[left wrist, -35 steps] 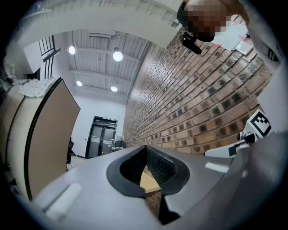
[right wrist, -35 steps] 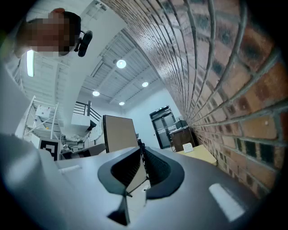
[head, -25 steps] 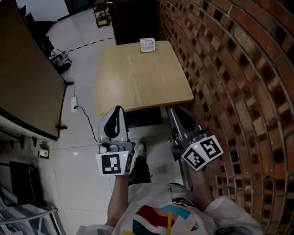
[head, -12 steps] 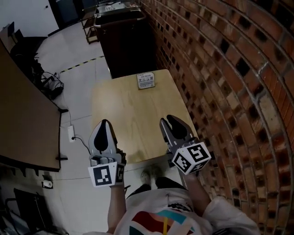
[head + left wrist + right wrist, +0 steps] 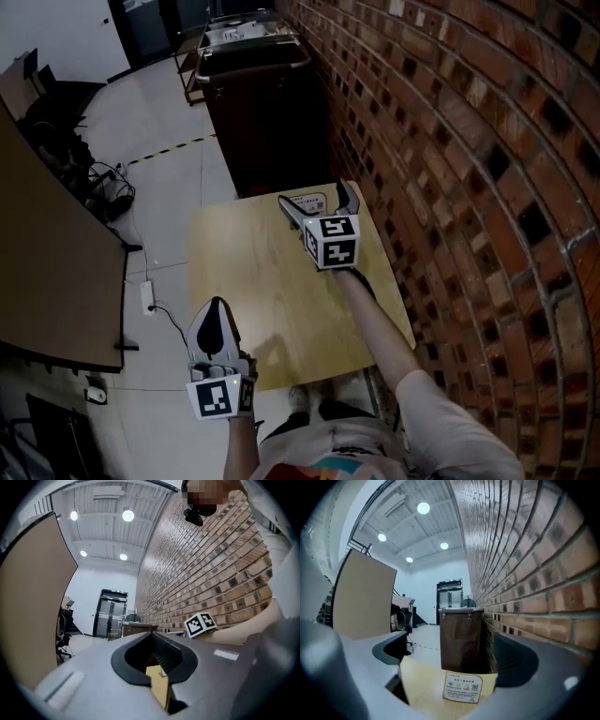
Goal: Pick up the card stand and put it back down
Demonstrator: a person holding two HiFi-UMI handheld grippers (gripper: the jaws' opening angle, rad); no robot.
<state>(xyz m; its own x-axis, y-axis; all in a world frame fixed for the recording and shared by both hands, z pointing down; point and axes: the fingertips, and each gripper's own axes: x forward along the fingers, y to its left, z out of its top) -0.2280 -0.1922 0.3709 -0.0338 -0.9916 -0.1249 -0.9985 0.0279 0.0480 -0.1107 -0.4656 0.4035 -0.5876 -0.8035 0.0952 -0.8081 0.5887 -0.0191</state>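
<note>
Left tool hangs at the near edge of the surface, jaws together, nothing in them. Right tool is out over the far end by the brick wall, jaws opening. The card stand sits upright on the surface's far edge between the spread tips, neither pad touching it, with a dark bin just behind.
</note>
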